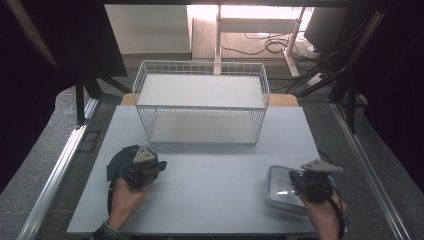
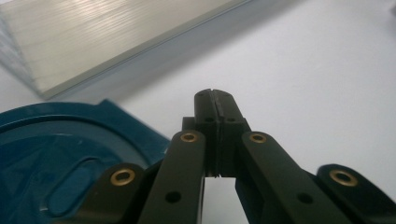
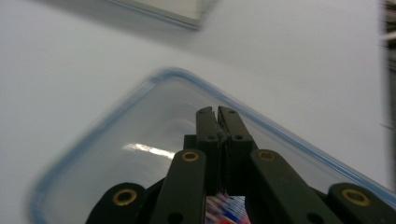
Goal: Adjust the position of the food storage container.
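While no writing reads anywhere, left tongs [image 2: 215, 100] by the blue lid [image 2: 56, 154] and right tongs [image 3: 217, 116] over the clear lid [image 3: 140, 154] are both closed empty

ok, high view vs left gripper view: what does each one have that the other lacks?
High view only: the wire basket's mesh walls, the right gripper over the clear lidded container, and both hands. Left gripper view only: a close look at the left gripper's jaws pressed together with nothing between them. Shared: the dark blue lid, the white table and the basket's pale floor panel.
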{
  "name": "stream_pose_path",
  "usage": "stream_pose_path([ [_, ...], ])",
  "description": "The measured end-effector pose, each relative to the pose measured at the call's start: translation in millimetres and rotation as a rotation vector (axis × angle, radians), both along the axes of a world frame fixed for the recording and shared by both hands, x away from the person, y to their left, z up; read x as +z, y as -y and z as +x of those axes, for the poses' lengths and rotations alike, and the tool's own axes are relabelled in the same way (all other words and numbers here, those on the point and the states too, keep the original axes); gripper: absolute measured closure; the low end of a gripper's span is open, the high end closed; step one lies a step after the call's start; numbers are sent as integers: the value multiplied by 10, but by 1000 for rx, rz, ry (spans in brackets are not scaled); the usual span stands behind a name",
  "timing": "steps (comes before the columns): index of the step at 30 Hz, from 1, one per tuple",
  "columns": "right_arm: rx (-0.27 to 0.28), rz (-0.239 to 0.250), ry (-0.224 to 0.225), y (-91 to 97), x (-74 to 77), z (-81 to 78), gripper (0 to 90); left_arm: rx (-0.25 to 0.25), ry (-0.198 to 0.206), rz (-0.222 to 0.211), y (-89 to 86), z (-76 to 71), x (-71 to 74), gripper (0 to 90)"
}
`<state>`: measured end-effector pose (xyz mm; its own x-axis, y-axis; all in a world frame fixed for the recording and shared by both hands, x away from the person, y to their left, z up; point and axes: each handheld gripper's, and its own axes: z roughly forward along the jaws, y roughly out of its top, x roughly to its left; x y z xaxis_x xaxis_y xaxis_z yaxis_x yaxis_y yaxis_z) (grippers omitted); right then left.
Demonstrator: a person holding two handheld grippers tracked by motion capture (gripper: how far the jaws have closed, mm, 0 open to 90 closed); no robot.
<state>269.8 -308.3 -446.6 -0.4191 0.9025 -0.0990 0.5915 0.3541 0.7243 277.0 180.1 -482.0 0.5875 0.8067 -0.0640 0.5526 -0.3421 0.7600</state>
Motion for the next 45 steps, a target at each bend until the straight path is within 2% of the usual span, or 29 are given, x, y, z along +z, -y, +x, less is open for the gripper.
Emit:
stream_pose_path([
  [5,-151,-51,40,423,44,-95,874,-26,0,36,133,-13,-62,900],
  [8,-240,-72,43,663,48,-152,875,-49,-2,69,209,-14,-91,900],
  [10,-284,-84,27,789,31,-183,874,-59,-8,69,237,-13,-109,900],
  [14,-318,-99,-31,912,-38,-211,893,-64,-22,62,255,-7,-140,900],
  [16,-311,-88,-60,903,-71,-197,895,-67,-28,56,255,-8,-144,900],
  [18,-327,-111,-64,865,-75,-185,895,-71,-29,45,253,-15,-143,900],
  [19,-322,-103,-67,856,-71,-182,895,-74,-31,37,252,-17,-143,900],
  [20,-298,-58,-73,833,-80,-172,895,-77,-34,32,252,-19,-145,900],
  [21,-298,-58,-73,833,-80,-172,895,-80,-39,27,253,-20,-149,900],
  [24,-251,-18,-94,721,-115,-140,895,-88,-51,17,266,-29,-161,900],
  [27,-200,-9,-102,567,-126,-102,895,-101,-55,13,278,-45,-161,900],
  [29,-143,4,-109,404,-141,-71,895,-107,-62,1,291,-60,-165,900],
  [30,-143,4,-109,404,-141,-71,895,-111,-67,-6,298,-69,-167,900],
  [33,-88,9,-117,234,-161,-52,895,-130,-80,-23,324,-99,-180,900],
  [38,12,26,-137,-31,-210,-48,895,-179,-107,-46,427,-194,-218,900],
  [40,45,29,-151,-85,-223,-79,894,-205,-120,-47,500,-259,-238,900],
  [42,54,23,-168,-66,-245,-129,894,-230,-132,-51,563,-319,-257,900],
  [45,73,26,-232,-40,-322,-243,893,-273,-153,-52,662,-386,-285,900],
])
